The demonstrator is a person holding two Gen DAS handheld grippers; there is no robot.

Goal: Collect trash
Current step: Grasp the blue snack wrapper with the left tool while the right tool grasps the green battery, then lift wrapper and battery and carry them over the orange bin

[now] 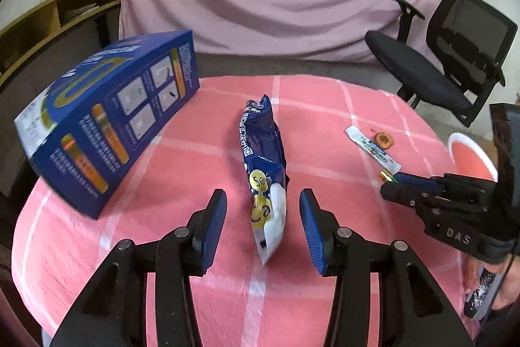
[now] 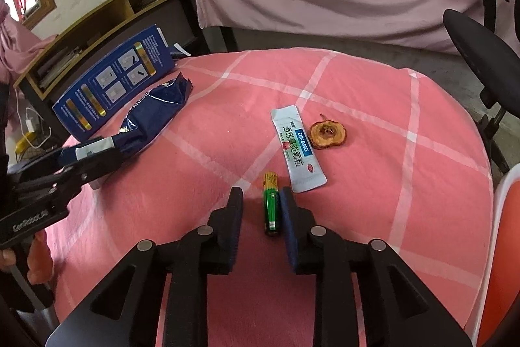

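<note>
A crumpled blue snack bag lies on the pink checked tablecloth. My left gripper is open, one blue pad on each side of the bag's white end, and neither pad touches it. A green and gold battery lies on the cloth between the fingers of my right gripper. It rests close against the right pad, with a clear gap to the left pad, so this gripper is open. Just beyond the battery are a white sachet and a brown dried fruit slice.
A large blue carton lies tilted at the table's left. A red bin with a white rim stands off the table's right edge, and a black office chair behind it. Pink drapery and a wooden shelf fill the back.
</note>
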